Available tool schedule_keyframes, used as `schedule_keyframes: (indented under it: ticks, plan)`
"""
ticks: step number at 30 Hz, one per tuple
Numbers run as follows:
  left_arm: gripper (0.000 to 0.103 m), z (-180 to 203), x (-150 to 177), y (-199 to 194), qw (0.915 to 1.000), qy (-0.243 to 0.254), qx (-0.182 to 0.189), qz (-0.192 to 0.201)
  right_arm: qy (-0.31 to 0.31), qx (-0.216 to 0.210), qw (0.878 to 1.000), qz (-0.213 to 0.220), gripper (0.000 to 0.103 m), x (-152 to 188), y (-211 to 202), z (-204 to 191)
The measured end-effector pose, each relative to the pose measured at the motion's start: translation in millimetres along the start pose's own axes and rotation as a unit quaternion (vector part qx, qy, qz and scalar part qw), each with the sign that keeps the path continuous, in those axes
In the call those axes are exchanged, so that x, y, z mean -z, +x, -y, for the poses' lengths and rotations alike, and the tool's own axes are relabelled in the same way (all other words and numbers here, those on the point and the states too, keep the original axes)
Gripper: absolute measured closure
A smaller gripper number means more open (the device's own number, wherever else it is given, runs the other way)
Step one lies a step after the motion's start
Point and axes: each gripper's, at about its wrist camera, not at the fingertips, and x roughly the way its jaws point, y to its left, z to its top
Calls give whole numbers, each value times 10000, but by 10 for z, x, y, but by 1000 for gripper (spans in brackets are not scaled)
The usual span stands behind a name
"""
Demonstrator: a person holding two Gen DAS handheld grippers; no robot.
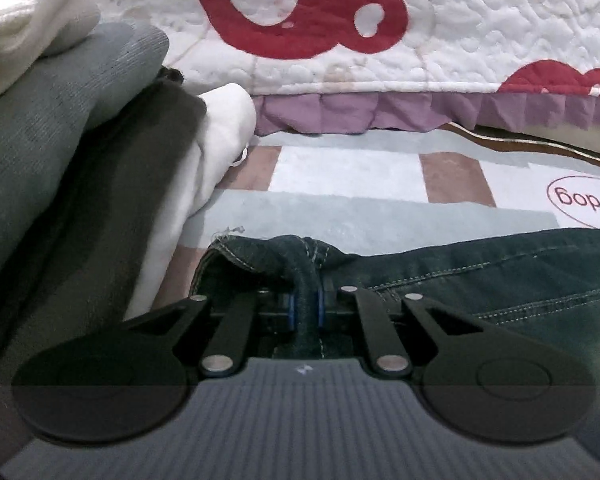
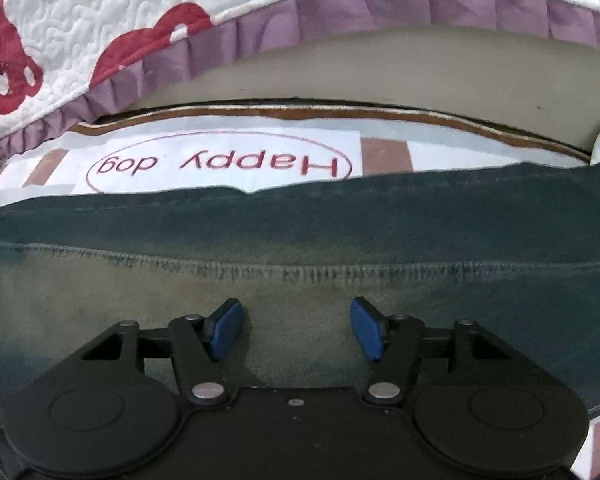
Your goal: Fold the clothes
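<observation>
Grey and white folded clothes (image 1: 60, 128) crowd the left; checked sheet (image 1: 340, 176) lies bare beyond. Left gripper (image 1: 305, 312) jaws clamp the jeans (image 1: 480, 276) hem; right gripper (image 2: 298, 328) jaws gape over denim, quilt (image 2: 120, 32) behind.

The jeans (image 1: 480, 276) are dark, faded denim cloth with a coarse matt weave and pale raised stitching. Each gripper, left (image 1: 305, 310) and right (image 2: 296, 328), has matt black plastic links, dull metal pivot pins and smooth blue pads (image 2: 227, 328); the left housing is finely ribbed. The bed sheet (image 1: 340, 176) is smooth printed cloth. The quilt (image 2: 100, 32) is white stitched cloth, puckered, with a purple pleated frill. The stacked garments (image 1: 40, 140) are grey ribbed knit and soft white cloth.
</observation>
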Motion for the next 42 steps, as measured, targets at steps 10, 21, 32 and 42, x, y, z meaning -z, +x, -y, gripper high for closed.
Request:
schedule_keyframes:
  ticks: [10,21,32,42]
  plan:
    - [81,-51,-41,91,9995,-201,47,-244,9,174,9998,124,16,-379,449,-351]
    - [50,264,429,-1228,9951,130,803,557,1304,638,9893,176,20,135,-419,169]
    - [67,1460,1221,-1565,9188,1805,3498,-287,2305,1643,9563,739,91,1457,-1894,1621]
    - [71,1854,1561,-1404,9154,2578,3037,-578,4093,1581,8986,0,46,1461,-1637,2604]
